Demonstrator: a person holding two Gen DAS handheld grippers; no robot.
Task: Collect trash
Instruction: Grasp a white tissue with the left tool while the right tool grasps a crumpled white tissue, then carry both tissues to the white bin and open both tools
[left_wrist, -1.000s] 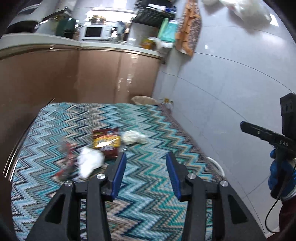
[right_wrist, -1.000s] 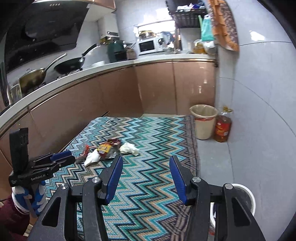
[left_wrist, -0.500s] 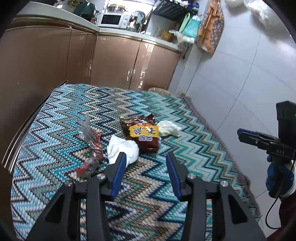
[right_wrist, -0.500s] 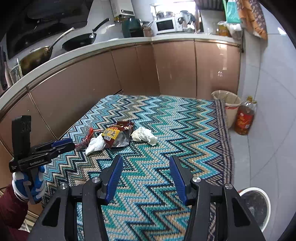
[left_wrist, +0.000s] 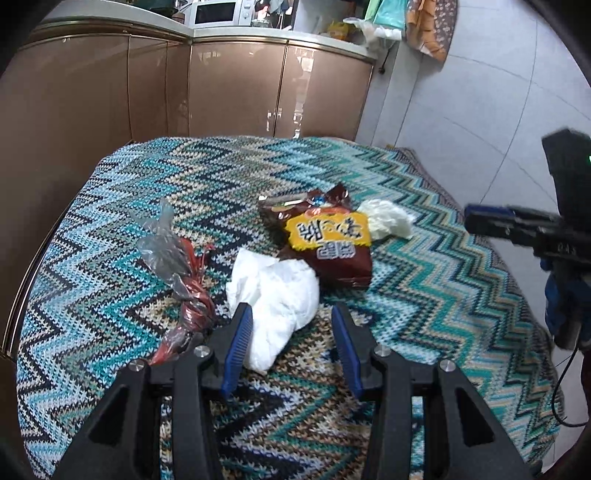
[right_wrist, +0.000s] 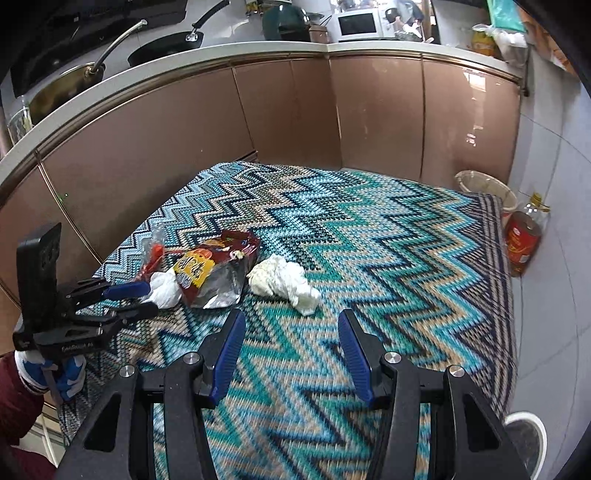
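A: Tongs first: the left tongs (left_wrist: 291, 347) are spread apart with nothing between them, low over the rug (left_wrist: 424, 295), and the white tissue wad (left_wrist: 275, 295) sits just past the tips, slightly nearer the left-side blue pad.

B: And the right tongs (right_wrist: 291, 354)?

A: Also apart and empty, higher up and further back. Seen from the right wrist, the second tissue wad (right_wrist: 284, 280) lies ahead of them, a little left of centre, with bare rug between.

B: So which pair is nearer a piece of trash?

A: The left, by a good margin. The wad in front of it runs lengthwise roughly along the line of the tongs, from the tips away toward the snack bag (left_wrist: 325, 240), so closing across its narrow width looks workable. That is a judgement, not something shown.

B: What else is on the rug?

A: The snack bag lies just beyond the wad, touching or nearly touching it. A twisted red and clear plastic wrapper (left_wrist: 181, 273) lies to the left, close beside the left-side finger. The second wad sits at the bag's far right edge.

B: Where would the trash go?

A: Probably the lined bin (right_wrist: 487, 188) at the rug's far corner by the cabinets, beside an oil bottle (right_wrist: 522, 240), well apart from the pile.
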